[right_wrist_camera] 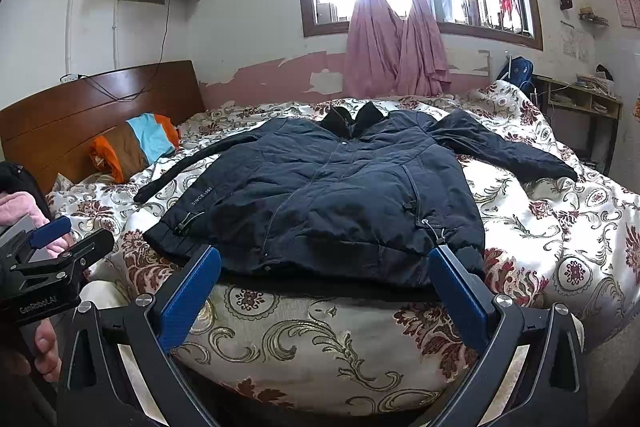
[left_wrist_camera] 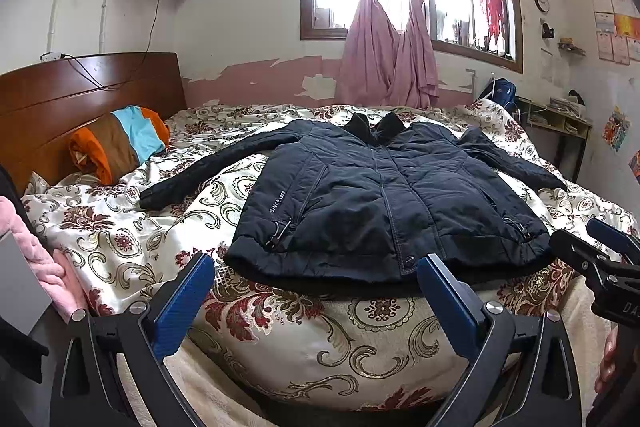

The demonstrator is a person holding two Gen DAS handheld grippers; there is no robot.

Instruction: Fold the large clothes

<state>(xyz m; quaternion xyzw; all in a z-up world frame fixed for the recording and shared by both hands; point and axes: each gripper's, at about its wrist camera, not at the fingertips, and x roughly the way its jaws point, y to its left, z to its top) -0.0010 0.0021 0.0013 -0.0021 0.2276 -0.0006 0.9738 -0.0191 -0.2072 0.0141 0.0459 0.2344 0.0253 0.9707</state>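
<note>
A dark navy padded jacket [left_wrist_camera: 372, 195] [right_wrist_camera: 332, 195] lies flat and face up on the bed, zipped, collar toward the window, both sleeves spread outward. Its hem faces me at the bed's near edge. My left gripper [left_wrist_camera: 316, 267] is open, its blue fingers [left_wrist_camera: 184, 303] just short of the hem, holding nothing. My right gripper [right_wrist_camera: 324, 259] is open too, its fingertips at the hem's edge, the right finger [right_wrist_camera: 460, 287] by the hem's right corner. Each gripper shows in the other's view: the right gripper [left_wrist_camera: 592, 255] at the right side, the left gripper [right_wrist_camera: 60, 243] at the left.
The bed carries a floral quilt [left_wrist_camera: 120, 227] [right_wrist_camera: 560, 227]. A striped orange, brown and blue pillow [left_wrist_camera: 120, 143] lies by the wooden headboard [left_wrist_camera: 80, 91]. Pink fabric [left_wrist_camera: 40, 259] sits at the left. A desk [right_wrist_camera: 580, 107] stands beyond the bed's right side, pink curtains [left_wrist_camera: 388, 39] behind.
</note>
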